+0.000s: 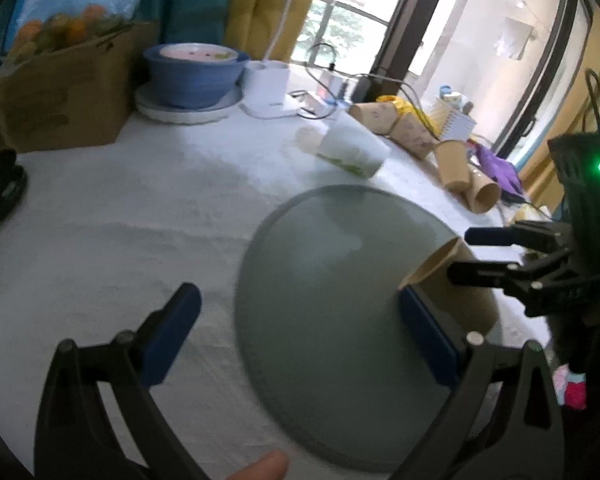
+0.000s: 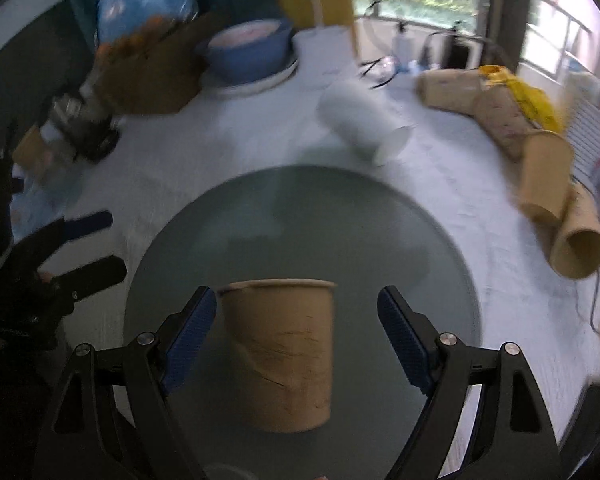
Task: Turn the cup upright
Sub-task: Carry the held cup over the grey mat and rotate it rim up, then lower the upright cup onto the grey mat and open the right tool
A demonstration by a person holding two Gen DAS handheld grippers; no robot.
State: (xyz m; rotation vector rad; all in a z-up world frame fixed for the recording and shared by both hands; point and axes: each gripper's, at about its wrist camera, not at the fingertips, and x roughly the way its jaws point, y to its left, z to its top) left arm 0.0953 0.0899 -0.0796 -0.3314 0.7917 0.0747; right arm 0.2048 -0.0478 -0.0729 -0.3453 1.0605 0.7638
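Daylight from the window [image 1: 340, 20], blown-out glare, motion blur, fisheye-dark edges

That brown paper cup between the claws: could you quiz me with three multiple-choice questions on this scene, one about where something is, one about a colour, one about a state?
1. Where is the brown paper cup?
A. on the grey round mat
B. inside the blue bowl
C. on the cardboard box

2. What colour are the pads on the right gripper?
A. red
B. blue
C. white

3. How is the right gripper set?
A. shut on the cup
B. open, a finger on each side of the cup
C. shut, holding nothing

Answers:
1 A: the grey round mat lies under the cup.
2 B: both pads are blue.
3 B: a gap shows between the cup and the right-hand finger.
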